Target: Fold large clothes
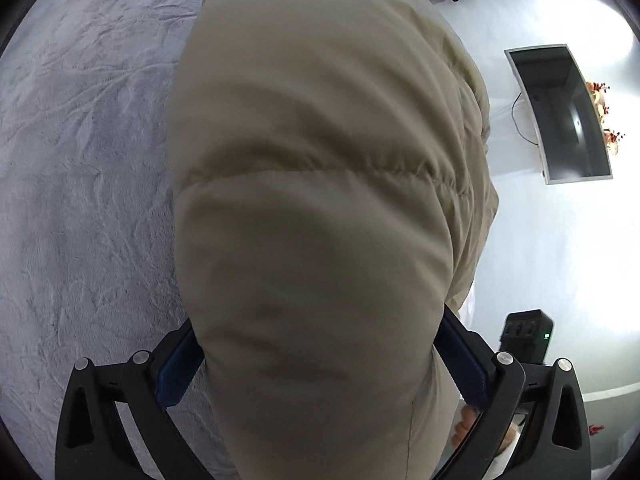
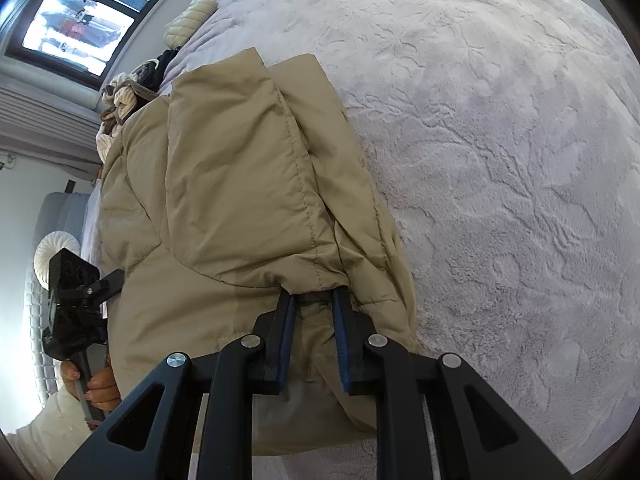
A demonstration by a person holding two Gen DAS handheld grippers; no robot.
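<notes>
- The tan puffy coat (image 2: 240,208) lies on the gray fuzzy blanket (image 2: 500,160) on the bed.
- Its long side runs away from the right tongs (image 2: 314,300), toward the pile of clothes (image 2: 128,96) by the window (image 2: 80,12).
- The right tongs pinch a bunched edge of the coat between their blue pads.
- The left tongs (image 1: 320,360) are wide open, with a fat part of the coat between them. I cannot tell if the pads press on it.
- A hand (image 2: 100,388) holds the left tongs beside the coat.
- A dark screen (image 1: 568,116) hangs on the white wall.
</notes>
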